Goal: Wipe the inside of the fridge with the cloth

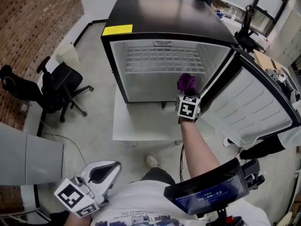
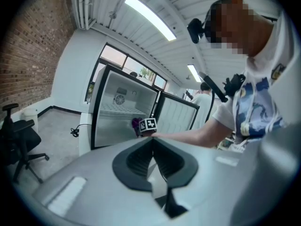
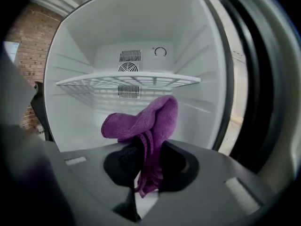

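The cloth (image 3: 141, 121), at the centre of the right gripper view, is seen as purple napped fabric with a soft, matt pile. The fridge (image 1: 164, 13) is topped in glossy black at the upper centre of the head view, and its inner walls are lined with smooth white plastic. The shelf (image 3: 127, 80) is made of white-coated wire. Rough red brick is shown on the wall (image 1: 33, 13) at the upper left. The floor (image 1: 94, 126) is finished matt grey.
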A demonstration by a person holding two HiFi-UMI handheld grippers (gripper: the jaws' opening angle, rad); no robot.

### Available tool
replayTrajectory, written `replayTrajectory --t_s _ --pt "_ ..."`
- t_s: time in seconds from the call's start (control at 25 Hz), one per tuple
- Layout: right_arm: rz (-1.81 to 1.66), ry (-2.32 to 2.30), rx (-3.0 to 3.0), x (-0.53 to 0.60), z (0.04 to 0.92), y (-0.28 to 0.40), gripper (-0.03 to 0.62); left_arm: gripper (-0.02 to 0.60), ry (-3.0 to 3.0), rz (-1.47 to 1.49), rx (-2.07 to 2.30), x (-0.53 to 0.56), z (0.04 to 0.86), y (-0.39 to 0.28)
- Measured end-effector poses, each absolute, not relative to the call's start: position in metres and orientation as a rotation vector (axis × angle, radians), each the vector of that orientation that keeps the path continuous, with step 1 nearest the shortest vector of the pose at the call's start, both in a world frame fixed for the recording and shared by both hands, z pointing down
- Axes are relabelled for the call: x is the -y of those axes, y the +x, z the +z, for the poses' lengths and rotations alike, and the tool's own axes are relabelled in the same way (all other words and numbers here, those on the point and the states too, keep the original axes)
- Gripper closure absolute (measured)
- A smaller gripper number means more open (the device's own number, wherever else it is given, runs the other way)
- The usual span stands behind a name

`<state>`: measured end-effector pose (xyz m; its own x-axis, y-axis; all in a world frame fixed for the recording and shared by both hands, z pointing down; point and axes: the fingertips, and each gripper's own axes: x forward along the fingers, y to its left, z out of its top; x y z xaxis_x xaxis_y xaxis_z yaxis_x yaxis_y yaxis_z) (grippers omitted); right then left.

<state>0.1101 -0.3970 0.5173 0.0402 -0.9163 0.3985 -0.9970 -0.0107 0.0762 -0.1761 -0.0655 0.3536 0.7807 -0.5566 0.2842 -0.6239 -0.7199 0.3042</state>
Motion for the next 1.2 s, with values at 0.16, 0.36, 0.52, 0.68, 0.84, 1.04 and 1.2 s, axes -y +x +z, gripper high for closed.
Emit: replayTrajectory --t_s 0.16,0.36,0.52,0.68,0.84,1.04,1.2 --pt "0.307 1.958 1.924 0.437 0.513 0.11 0.528 0.577 2.556 0.231 0.961 0.087 0.354 -0.18" --pt "0.286 1.895 1.885 0.473 0.523 0.112 0.528 0.577 2.517 0.227 1.015 0.109 0.357 -0.179" --pt "0.264 1.808 1.879 0.499 0.54 0.106 0.528 0.577 2.488 0.228 1.047 0.126 0.359 -0.175" --pt "0.269 1.763 1.896 0.513 0.553 0.1 0.528 0.577 2.469 0.237 1.068 0.14 0.364 -0.174" --pt "0.247 1.659 1.934 0.52 0.564 0.075 0.528 0.577 2.442 0.242 1.087 0.148 0.367 -0.174" --pt "0.277 1.562 1.959 0.521 0.584 0.047 0.528 0.577 2.434 0.23 1.101 0.154 0.368 -0.173" --pt "0.243 1.496 2.002 0.525 0.584 0.018 0.528 0.577 2.418 0.233 1.128 0.154 0.37 -0.177"
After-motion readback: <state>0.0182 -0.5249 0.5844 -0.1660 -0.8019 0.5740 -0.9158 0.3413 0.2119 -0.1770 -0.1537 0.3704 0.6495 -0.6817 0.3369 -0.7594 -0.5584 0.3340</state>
